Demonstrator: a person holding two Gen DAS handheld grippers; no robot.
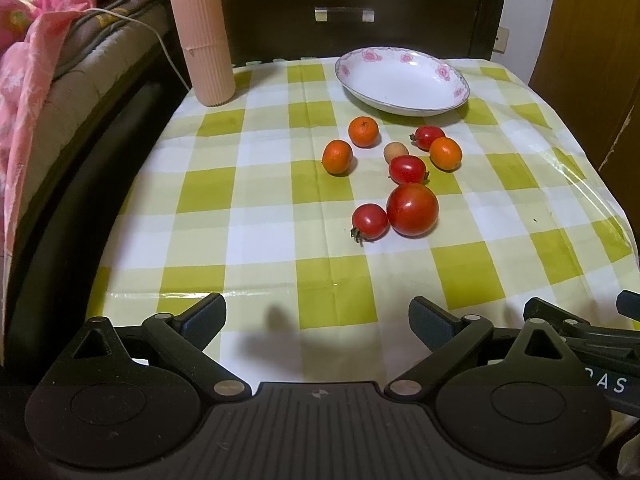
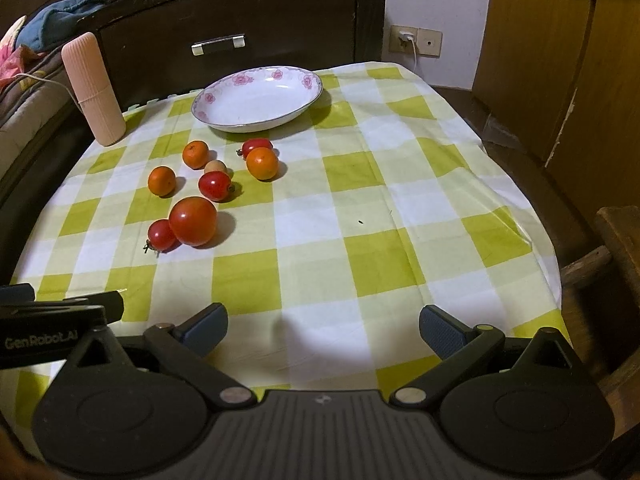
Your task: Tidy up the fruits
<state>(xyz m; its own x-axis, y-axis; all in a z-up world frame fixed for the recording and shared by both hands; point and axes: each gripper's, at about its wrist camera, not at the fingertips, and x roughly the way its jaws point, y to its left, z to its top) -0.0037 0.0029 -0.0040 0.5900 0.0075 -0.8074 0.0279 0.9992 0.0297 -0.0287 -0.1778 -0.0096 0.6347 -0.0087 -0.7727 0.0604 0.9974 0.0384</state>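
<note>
Bench covered by a green-checked cloth [image 2: 320, 240]; fruits [image 2: 193, 221] lie loose at centre-left, near an empty plate [image 2: 256, 120] at the far edge. Pink case [image 1: 202, 36] far left beside a bed [image 1: 60, 80]. Left gripper [image 1: 316, 320] and right gripper [image 2: 323, 326]: jaws wide, holding nothing.

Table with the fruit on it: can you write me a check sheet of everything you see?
Surface: checked tablecloth, flat with fold creases.
Job's things: flowered dish empty; three oranges, four tomatoes, the big tomato touching a small one, and one tan fruit, all on the cloth.
Clutter: pink ribbed container, upright, far left corner.
Grippers: left tongs and right tongs open, empty, at the near edge.
Cables: white cable behind the container; plug in wall socket.
Surroundings: bedding, dark drawer.
</note>
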